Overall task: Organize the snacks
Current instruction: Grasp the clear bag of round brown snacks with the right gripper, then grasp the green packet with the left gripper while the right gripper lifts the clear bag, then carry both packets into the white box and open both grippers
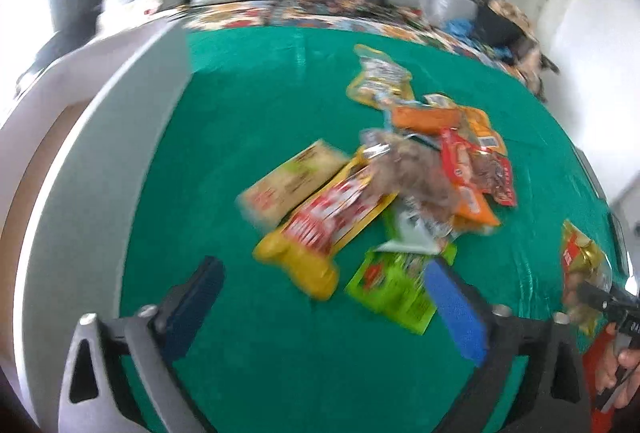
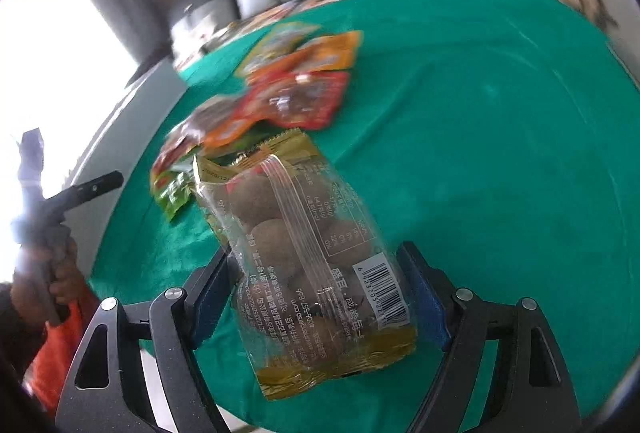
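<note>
Fingers of the right gripper [image 2: 316, 297], padded in blue, stand on either side of a clear plastic packet with gold ends [image 2: 308, 261] holding round brown snacks, lifted above the green cloth tabletop [image 2: 500, 153]; whether the pads press it firmly cannot be told, though it appears carried between them. Fingers of the left gripper [image 1: 320, 309] are spread wide and empty, hovering low over the cloth beside a loose pile of snack packets [image 1: 400, 189]: a long yellow and red pouch [image 1: 320, 233], a lime green sachet [image 1: 388, 289], orange and red ones. To do this step well, a firmer squeeze at the packet's middle would likely stop it slipping. No tray, box or basket is visible, so nothing is sorted into a container
</note>
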